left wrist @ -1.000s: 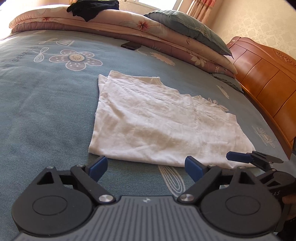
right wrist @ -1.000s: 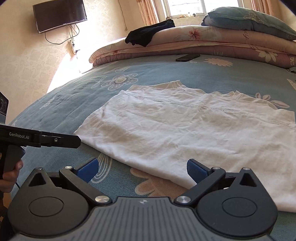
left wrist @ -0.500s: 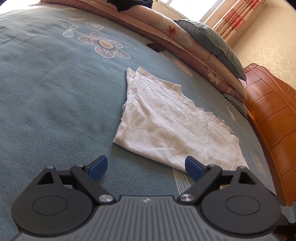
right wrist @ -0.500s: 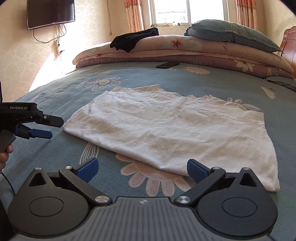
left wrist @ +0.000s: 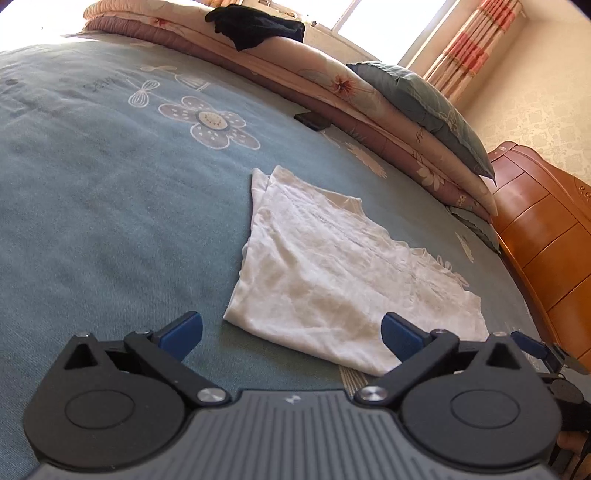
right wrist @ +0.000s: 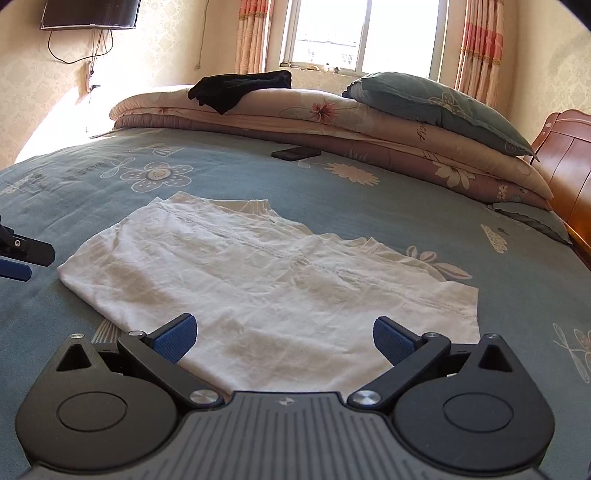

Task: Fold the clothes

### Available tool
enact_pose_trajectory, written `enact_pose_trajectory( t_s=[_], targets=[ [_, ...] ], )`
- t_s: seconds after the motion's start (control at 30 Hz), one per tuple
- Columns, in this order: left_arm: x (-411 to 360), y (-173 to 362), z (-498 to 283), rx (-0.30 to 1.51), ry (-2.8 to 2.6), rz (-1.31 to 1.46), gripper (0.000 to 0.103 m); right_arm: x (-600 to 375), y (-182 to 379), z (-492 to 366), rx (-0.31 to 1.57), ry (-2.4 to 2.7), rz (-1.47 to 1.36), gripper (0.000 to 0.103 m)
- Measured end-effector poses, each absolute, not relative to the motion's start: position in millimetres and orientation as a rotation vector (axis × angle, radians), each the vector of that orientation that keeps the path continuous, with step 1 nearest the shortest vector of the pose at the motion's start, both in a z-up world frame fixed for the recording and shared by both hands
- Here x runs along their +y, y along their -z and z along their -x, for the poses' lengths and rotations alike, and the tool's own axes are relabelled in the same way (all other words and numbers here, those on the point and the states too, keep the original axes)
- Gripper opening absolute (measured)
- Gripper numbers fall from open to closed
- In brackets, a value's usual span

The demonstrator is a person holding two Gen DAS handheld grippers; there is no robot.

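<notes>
A white garment (left wrist: 332, 273) lies folded flat on the blue-green flowered bedspread (left wrist: 92, 221). My left gripper (left wrist: 291, 332) hovers just short of the garment's near left corner. Its jaws are opening, and only the cloth corner below shows in the gap, with no pad touching it. In the right wrist view the same garment (right wrist: 258, 273) stretches across the middle. Above its near edge my right gripper (right wrist: 284, 334) stands open and holds nothing. The left gripper (right wrist: 22, 258) shows at the left edge, the right gripper (left wrist: 535, 347) at the far right.
Stacked quilts (right wrist: 332, 118) with a grey-blue pillow (right wrist: 436, 99) and a black garment (right wrist: 236, 88) line the far side of the bed. A dark phone (right wrist: 295, 152) lies before them. A wooden headboard (left wrist: 546, 229) stands at right. A wall TV (right wrist: 88, 14) hangs at upper left.
The left gripper has shifted and rolled, so the garment now sits right of centre, and its jaws have spread a little wider. The right gripper has risen over the garment's near edge.
</notes>
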State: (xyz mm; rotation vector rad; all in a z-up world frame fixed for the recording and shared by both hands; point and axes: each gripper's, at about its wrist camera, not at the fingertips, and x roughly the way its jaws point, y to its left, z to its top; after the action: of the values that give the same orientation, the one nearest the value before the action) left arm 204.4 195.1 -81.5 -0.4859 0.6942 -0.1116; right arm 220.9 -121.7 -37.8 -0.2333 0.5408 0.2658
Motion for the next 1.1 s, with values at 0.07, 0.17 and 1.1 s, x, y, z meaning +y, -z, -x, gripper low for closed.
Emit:
enact_pose_trajectory(
  t_s=[0.07, 0.17, 1.1],
  targets=[
    [186.9, 61.5, -219.1, 0.631, 0.074, 0.406, 0.102, -115.2, 20.4, -252.4, 0.526, -0.236, 0.258, 0.103],
    [172.9, 49.5, -245.5, 0.598, 0.009, 0.381, 0.102, -98.4, -2.3, -306.0, 0.509, -0.212, 0.298, 0.103],
    [152.7, 84.7, -277.4, 0.547, 0.214, 0.470, 0.102, -18.4, 62.0, -520.6, 0.906, -0.200, 0.197, 0.103]
  ],
)
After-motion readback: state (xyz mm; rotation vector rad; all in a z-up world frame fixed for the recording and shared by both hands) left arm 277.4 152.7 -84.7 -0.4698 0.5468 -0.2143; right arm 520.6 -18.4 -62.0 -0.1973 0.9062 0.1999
